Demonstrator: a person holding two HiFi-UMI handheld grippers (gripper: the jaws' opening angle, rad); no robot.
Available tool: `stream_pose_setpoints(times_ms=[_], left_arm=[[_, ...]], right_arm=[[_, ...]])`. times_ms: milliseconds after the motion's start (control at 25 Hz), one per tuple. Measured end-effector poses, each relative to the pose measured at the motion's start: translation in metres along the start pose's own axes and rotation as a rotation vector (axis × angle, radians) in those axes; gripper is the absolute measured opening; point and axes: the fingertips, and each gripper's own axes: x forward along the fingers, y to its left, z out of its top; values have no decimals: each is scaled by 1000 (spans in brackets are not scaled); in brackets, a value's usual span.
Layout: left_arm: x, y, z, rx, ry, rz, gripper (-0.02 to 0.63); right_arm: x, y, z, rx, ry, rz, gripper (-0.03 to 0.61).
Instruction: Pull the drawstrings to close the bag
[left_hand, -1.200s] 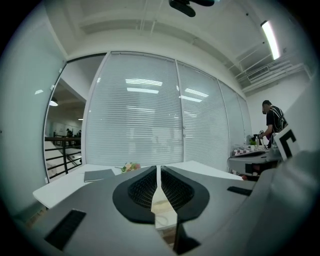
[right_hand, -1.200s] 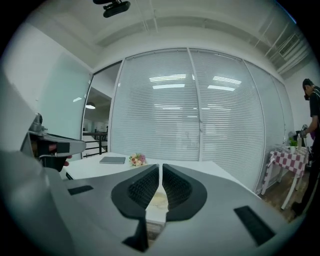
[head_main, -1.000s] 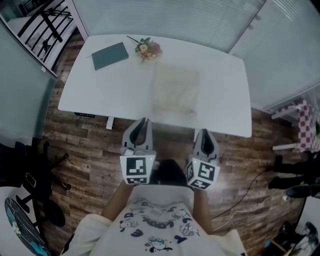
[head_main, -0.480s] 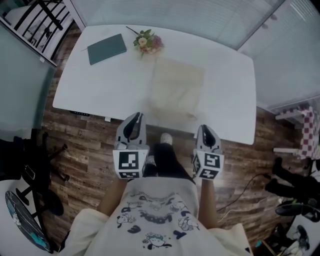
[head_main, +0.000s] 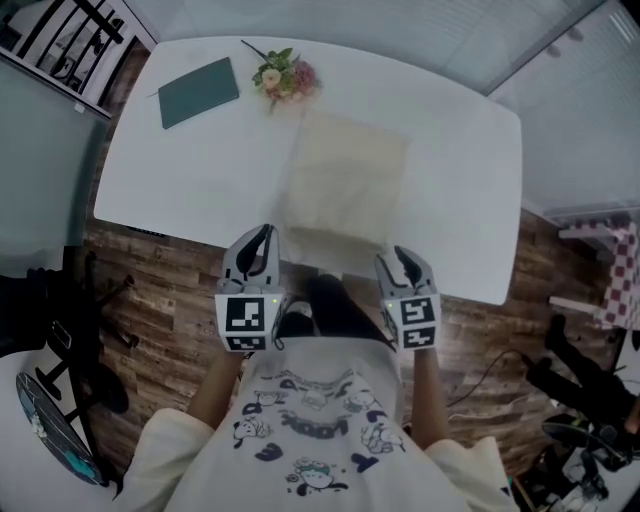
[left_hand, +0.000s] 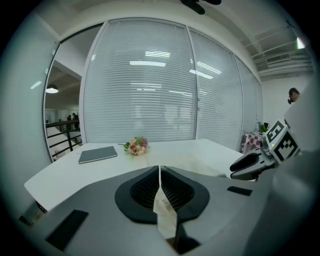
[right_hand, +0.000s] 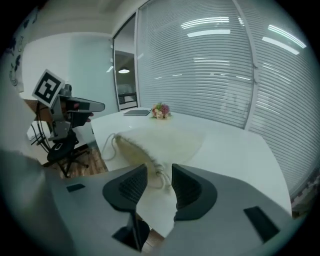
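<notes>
Bag: we find the cream bag (head_main: 345, 180) lying flat near the middle of the white table (head_main: 200, 170), one short end reaching toward the person.
Drawstring: the drawstring (right_hand: 159, 175) trails from that near end, and a loop of it lies on the tabletop beside the bag.
Left gripper: we record the left gripper (head_main: 262, 232) at the table's near edge, off the bag's near left corner, its jaws pressed together.
Right gripper: the right gripper (head_main: 403, 255) sits at the near edge by the bag's right corner. Its jaws have just been opening and now stand spread. In its own view we see the cord in the gap between them, with neither pad pressing on it.
Other items: a dark notebook (head_main: 199, 92) and a small bunch of flowers (head_main: 283, 77) lie at the far side, well apart from the bag.
</notes>
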Motion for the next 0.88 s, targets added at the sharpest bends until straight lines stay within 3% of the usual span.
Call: stream_pose_setpoints(times_ms=[160, 440, 720, 880], left_arm=[[13, -2, -5, -15, 26, -8, 44], [20, 4, -14, -38, 69, 51, 44], [21, 10, -20, -32, 101, 66, 44], [24, 15, -20, -18, 109, 50, 44]], right_arm=[[16, 2, -4, -98, 51, 121, 164], [30, 8, -15, -304, 129, 287, 151], [37, 8, -26, -323, 190, 353, 127], [36, 9, -26, -347, 212, 353, 78]])
